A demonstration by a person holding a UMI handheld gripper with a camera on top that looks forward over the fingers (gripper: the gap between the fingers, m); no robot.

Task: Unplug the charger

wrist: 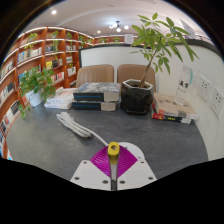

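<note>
My gripper [113, 152] is shut on a small yellow cylindrical piece [113, 149], held between the tips of its magenta pads [101, 160]. A white charger cable [76, 126] lies on the grey table [160, 137] just ahead of the fingers. It curves from near the stacked books towards the yellow piece. I cannot tell whether the cable joins the yellow piece. Wall sockets [205, 88] show on the white wall to the right, beyond the table.
A stack of books [95, 96] and a potted plant in a black pot [137, 96] stand at the table's far side. More books [172, 108] lie to the right. A second plant [37, 82], bookshelves [45, 55] and two chairs [112, 73] are behind.
</note>
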